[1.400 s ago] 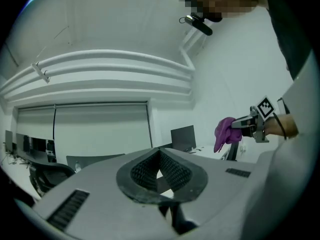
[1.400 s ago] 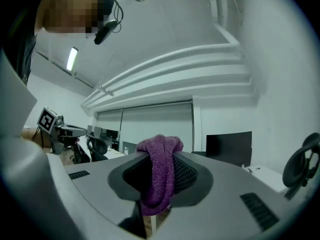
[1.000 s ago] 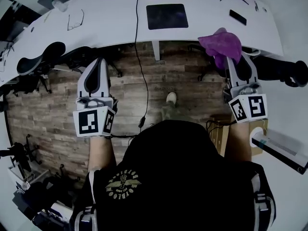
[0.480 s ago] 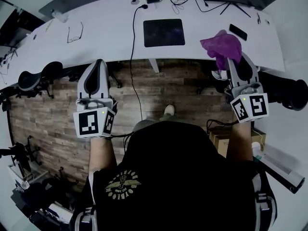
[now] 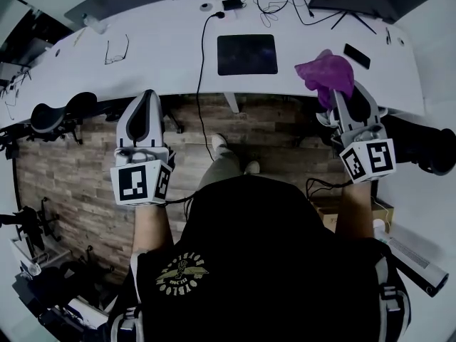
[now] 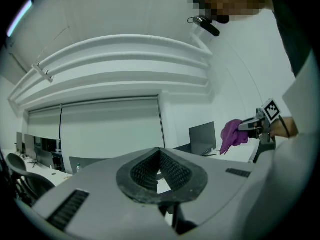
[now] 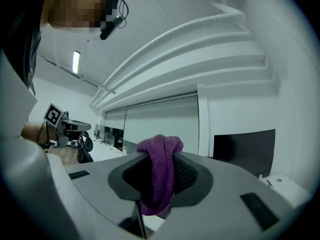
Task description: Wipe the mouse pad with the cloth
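Note:
The dark mouse pad [image 5: 247, 54] lies flat on the white desk [image 5: 164, 63], near its front edge. My right gripper [image 5: 336, 97] is shut on a purple cloth [image 5: 326, 71], which hangs bunched above the desk's front edge, right of the pad. In the right gripper view the cloth [image 7: 161, 176] is pinched between the two pads of the right gripper [image 7: 160, 170]. My left gripper [image 5: 147, 100] hovers over the wooden floor, short of the desk and left of the pad. In the left gripper view the left gripper [image 6: 159, 170] has its pads together with nothing in them.
A pair of glasses [image 5: 116, 50] lies at the desk's left, and a black phone [image 5: 356, 56] at its right. A black cable [image 5: 201, 63] runs across the desk and down to the floor. Office chairs [image 5: 53, 116] stand left, and another chair [image 5: 426, 147] right.
The desk and pad have slid lower and nearer in the head view, and a leg has stepped forward. Both grippers keep their hold and their places in the picture.

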A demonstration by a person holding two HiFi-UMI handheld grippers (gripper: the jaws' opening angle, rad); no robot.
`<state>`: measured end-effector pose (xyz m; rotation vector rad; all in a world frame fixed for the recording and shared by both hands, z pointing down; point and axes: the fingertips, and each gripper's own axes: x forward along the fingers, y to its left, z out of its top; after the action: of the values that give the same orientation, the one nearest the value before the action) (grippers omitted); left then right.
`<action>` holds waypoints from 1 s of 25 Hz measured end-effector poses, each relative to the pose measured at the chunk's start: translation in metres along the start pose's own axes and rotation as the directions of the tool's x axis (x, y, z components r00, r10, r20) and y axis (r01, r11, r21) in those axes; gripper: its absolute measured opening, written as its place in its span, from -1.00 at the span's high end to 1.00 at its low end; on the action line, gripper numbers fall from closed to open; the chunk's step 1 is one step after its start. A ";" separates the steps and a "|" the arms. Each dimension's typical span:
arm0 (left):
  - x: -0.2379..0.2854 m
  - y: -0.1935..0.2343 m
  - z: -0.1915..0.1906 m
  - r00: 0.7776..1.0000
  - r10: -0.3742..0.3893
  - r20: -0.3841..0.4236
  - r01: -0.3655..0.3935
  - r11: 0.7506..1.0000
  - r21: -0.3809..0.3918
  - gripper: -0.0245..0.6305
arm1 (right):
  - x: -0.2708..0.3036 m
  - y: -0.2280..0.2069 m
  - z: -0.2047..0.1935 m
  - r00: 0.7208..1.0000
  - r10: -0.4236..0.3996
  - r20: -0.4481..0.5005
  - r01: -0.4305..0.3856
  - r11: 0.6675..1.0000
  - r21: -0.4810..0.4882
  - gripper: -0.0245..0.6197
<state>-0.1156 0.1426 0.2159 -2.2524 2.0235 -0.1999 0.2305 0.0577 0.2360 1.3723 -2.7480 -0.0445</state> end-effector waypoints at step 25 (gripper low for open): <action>0.093 0.029 -0.013 0.999 -0.047 0.024 0.045 0.998 0.052 0.92 | 0.088 0.002 -0.006 0.999 -0.050 -0.012 0.049 0.997 -0.053 0.65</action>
<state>-0.1361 0.0476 0.2262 -2.2601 1.9326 -0.2233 0.1766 -0.0111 0.2463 1.4220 -2.6819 -0.1097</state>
